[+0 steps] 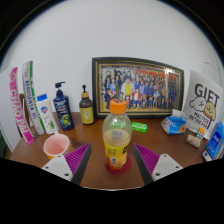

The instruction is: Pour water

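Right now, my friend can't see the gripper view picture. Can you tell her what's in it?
An orange-capped bottle stands between the open gripper fingers on a wooden table. A pink cup sits beside it, with a framed photo against the wall behind.

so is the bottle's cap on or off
On. The bottle stands upright between the open gripper fingers, its orange cap seated on the neck.

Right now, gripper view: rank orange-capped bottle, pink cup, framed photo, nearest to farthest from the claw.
1. Orange-capped bottle: between the open claw fingers, gaps either side.
2. Pink cup: left, beside the left finger.
3. Framed photo: farthest, against the back wall.
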{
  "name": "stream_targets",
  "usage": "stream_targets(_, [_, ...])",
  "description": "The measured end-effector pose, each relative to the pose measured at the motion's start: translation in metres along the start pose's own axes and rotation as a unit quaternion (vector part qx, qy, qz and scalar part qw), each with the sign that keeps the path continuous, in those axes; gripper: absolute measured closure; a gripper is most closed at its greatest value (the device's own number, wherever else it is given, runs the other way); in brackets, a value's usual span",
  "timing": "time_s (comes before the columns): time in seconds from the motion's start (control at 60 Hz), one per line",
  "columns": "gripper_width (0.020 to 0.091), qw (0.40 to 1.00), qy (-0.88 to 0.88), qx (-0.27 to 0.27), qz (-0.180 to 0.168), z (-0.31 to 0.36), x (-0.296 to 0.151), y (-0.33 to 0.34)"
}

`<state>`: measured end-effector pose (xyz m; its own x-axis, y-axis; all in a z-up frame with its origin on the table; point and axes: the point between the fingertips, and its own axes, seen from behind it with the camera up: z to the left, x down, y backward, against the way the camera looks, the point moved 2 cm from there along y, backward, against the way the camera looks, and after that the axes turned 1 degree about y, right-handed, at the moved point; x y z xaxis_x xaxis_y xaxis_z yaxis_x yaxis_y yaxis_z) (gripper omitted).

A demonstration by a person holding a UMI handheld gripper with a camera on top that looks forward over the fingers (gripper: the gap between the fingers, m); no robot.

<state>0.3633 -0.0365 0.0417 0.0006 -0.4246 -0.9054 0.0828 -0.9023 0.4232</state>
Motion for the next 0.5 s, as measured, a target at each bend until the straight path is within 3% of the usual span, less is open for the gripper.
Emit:
stream_targets(0.3, [0.0248, 0.999, -0.018, 0.029, 0.037, 0.052, -0.018, 0.171])
stream_targets(0.5, [0.0249, 0.998, -0.002, 0.049, 0.034, 0.079, -0.015, 0.269])
